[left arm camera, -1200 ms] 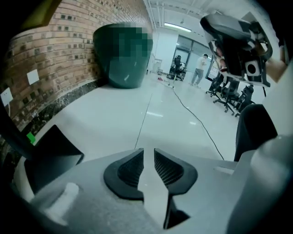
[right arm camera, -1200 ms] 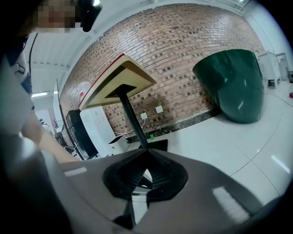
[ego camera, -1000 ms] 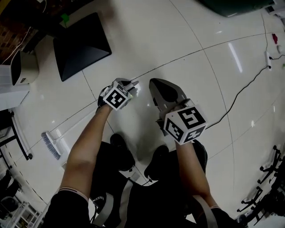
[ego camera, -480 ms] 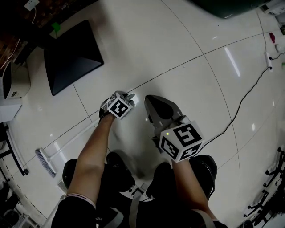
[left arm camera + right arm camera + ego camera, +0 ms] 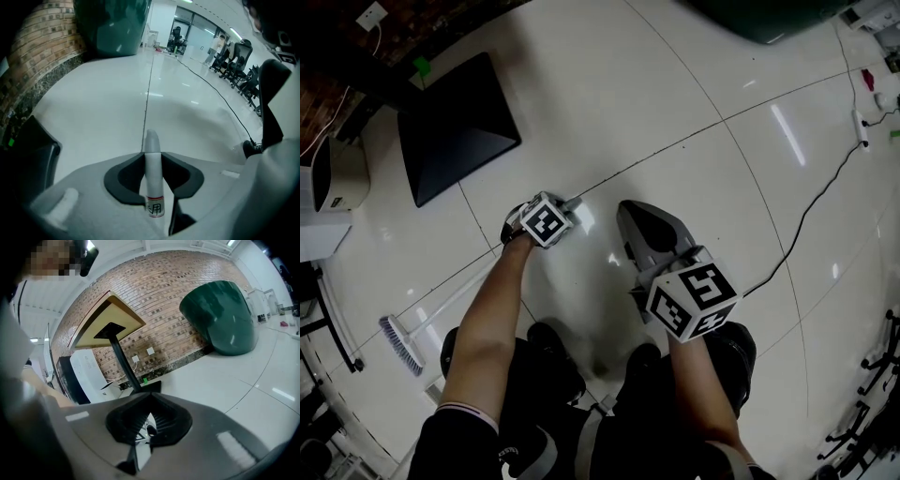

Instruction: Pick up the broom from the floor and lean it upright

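Note:
The broom lies flat on the white tiled floor, with its bristle head (image 5: 401,344) at the lower left. Its thin white handle (image 5: 455,298) runs up and to the right. My left gripper (image 5: 574,202) points steeply down at the handle's far end. In the left gripper view the white handle tip (image 5: 151,140) stands between the dark pads, which touch it on both sides as the jaws are closing. My right gripper (image 5: 630,211) hovers just right of it, above the floor, shut and holding nothing; in the right gripper view its jaw tips (image 5: 150,397) meet.
A black square table base (image 5: 455,127) lies on the floor at the upper left, beside a white appliance (image 5: 333,178). A black cable (image 5: 811,211) crosses the floor on the right. A dark green container (image 5: 769,14) stands at the top. The person's shoes (image 5: 553,361) are below the grippers.
My left gripper has sunk to the floor and now has the broom handle's end between its jaws. The right gripper has dropped slightly and stayed shut.

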The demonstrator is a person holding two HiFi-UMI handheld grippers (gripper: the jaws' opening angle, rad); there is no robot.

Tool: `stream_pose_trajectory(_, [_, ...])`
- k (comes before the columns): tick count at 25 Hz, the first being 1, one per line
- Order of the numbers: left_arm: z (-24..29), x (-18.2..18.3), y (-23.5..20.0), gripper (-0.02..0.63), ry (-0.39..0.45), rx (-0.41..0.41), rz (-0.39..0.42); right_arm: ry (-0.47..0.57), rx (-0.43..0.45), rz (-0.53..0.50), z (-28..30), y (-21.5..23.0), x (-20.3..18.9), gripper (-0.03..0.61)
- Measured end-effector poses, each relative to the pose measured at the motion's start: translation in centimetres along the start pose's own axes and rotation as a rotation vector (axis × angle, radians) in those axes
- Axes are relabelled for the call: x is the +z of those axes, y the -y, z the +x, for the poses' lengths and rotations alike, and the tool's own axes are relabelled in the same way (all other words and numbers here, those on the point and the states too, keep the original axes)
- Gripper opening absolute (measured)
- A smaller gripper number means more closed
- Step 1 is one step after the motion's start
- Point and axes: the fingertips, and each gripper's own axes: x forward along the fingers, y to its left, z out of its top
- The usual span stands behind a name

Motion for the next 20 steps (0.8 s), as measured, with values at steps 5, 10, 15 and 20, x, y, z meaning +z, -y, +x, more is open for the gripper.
stream_pose_trajectory(5, [-6.3, 2.3, -2.3, 0.103, 0.049, 0.051, -0.042, 0.011, 0.022, 0.013, -0.5, -1.6, 3.1, 0.005])
stream_pose_trajectory(10, [-15.3, 5.6, -2.4, 0.103, 0.181, 0.103, -0.043, 0.011, 0.041, 0.022, -1.8, -3.9, 7.6, 0.005])
stream_pose_trajectory(15, [-25.0, 5.7, -1.0, 0.101, 0.261, 0.129, -0.044, -0.020, 0.049, -0.015, -2.9, -8.4, 13.0, 0.005])
stream_pose_trajectory(20, [-36.2, 6.9, 1.7, 0.101, 0.369, 0.174, -0.027, -0.044, 0.085, -0.068, -5.4, -14.0, 19.5, 0.005])
